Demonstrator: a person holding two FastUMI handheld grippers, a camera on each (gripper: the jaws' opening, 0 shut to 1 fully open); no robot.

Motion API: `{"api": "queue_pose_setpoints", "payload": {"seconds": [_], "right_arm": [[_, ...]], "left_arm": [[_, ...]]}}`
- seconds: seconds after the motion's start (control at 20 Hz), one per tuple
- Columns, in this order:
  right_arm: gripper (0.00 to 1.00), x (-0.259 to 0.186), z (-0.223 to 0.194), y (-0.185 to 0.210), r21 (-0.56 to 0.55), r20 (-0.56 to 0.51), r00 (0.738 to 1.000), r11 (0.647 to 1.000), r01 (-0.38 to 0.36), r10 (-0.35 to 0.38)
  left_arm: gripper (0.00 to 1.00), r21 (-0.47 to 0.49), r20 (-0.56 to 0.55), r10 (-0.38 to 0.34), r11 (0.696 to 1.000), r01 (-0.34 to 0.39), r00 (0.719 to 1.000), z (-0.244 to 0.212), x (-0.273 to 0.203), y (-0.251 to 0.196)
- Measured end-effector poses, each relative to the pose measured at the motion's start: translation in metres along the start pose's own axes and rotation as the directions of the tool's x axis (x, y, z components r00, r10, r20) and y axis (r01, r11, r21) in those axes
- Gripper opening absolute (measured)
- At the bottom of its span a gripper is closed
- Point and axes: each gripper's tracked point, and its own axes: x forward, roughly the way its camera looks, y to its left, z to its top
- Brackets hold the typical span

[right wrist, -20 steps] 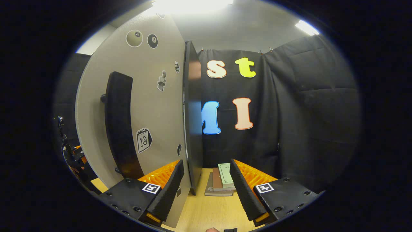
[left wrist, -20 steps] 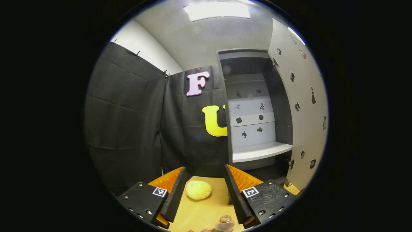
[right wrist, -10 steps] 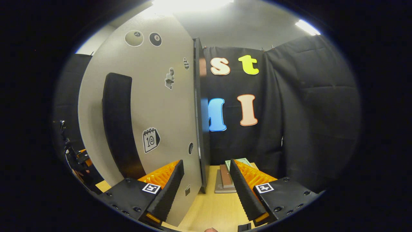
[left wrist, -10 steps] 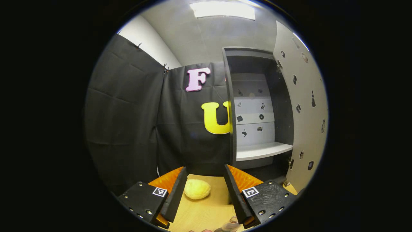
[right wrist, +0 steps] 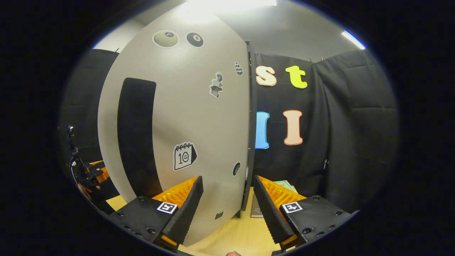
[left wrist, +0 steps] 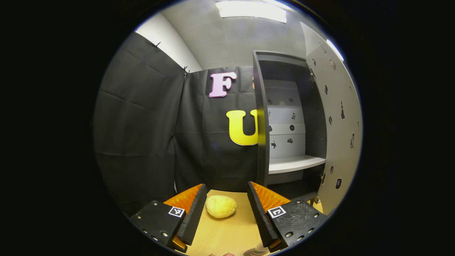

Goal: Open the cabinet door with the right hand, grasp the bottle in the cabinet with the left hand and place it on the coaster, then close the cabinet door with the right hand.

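Observation:
The grey cabinet (left wrist: 263, 117) stands open at the right of the left gripper view, with a bare white shelf (left wrist: 295, 164) inside. Its door (left wrist: 337, 124) is swung out on the far right. My left gripper (left wrist: 225, 209) is open above the wooden table, well short of the cabinet. Just the top of a clear bottle (left wrist: 255, 251) peeks in at the bottom edge, beside the right finger. In the right gripper view the door (right wrist: 199, 117) is close in front, showing its black handle (right wrist: 137, 135) and stickers. My right gripper (right wrist: 225, 206) is open, with the door's lower corner between its fingers, not pressed.
A yellow lemon-like object (left wrist: 221, 206) lies on the table (left wrist: 227, 234) between the left gripper's fingers, farther off. A stack of books (right wrist: 256, 210) sits on the table behind the door's edge (right wrist: 249, 124), mostly hidden. Black cloth walls close the booth behind and to the sides.
In the left gripper view the cabinet has slid right and the bottle has dropped to the bottom edge. In the right gripper view the door's face has widened, its edge has moved right, covering the books.

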Motion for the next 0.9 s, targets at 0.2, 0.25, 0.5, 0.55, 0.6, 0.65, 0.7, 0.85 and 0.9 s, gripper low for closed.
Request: {"api": "queue_pose_setpoints", "payload": {"seconds": [0.2, 0.25, 0.5, 0.55, 0.6, 0.65, 0.7, 0.85, 0.9], "right_arm": [[0.87, 0.016, 0.003, 0.023, -0.004, 0.004, 1.000, 1.000, -0.025, 0.025], [0.87, 0.020, 0.004, 0.030, -0.005, 0.005, 0.999, 0.999, -0.032, 0.032], [0.87, 0.044, 0.007, 0.065, -0.010, 0.009, 0.998, 0.998, -0.064, 0.064], [0.87, 0.049, 0.007, 0.074, -0.013, 0.009, 0.997, 0.997, -0.073, 0.073], [0.87, 0.055, 0.007, 0.083, -0.015, 0.009, 0.997, 0.997, -0.082, 0.082], [0.87, 0.062, 0.008, 0.092, -0.014, 0.012, 0.996, 0.996, -0.089, 0.089], [0.87, 0.069, 0.007, 0.101, -0.013, 0.016, 0.995, 0.995, -0.096, 0.097], [0.88, 0.091, 0.011, 0.123, -0.012, 0.036, 0.993, 0.994, -0.112, 0.113], [0.87, 0.099, 0.013, 0.128, -0.009, 0.044, 0.993, 0.993, -0.114, 0.114]], "left_arm": [[0.67, -0.008, -0.005, 0.004, 1.000, -0.004, 1.000, -0.004, -0.001, 0.014], [0.67, -0.012, -0.009, 0.004, 1.000, -0.004, 1.000, -0.006, 0.001, 0.019], [0.65, -0.011, -0.034, 0.012, 1.000, -0.013, 0.999, -0.018, 0.003, 0.044], [0.67, -0.008, -0.038, 0.015, 1.000, -0.015, 0.999, -0.022, 0.000, 0.050], [0.67, -0.006, -0.041, 0.018, 1.000, -0.018, 0.999, -0.023, 0.000, 0.056], [0.67, -0.008, -0.043, 0.017, 1.000, -0.018, 0.999, -0.024, 0.001, 0.061], [0.67, -0.014, -0.044, 0.015, 1.000, -0.016, 0.999, -0.026, 0.001, 0.065], [0.67, -0.018, -0.043, 0.009, 1.000, -0.010, 0.999, -0.026, 0.002, 0.074], [0.67, -0.013, -0.036, 0.009, 1.000, -0.010, 0.999, -0.024, 0.002, 0.078]]}}
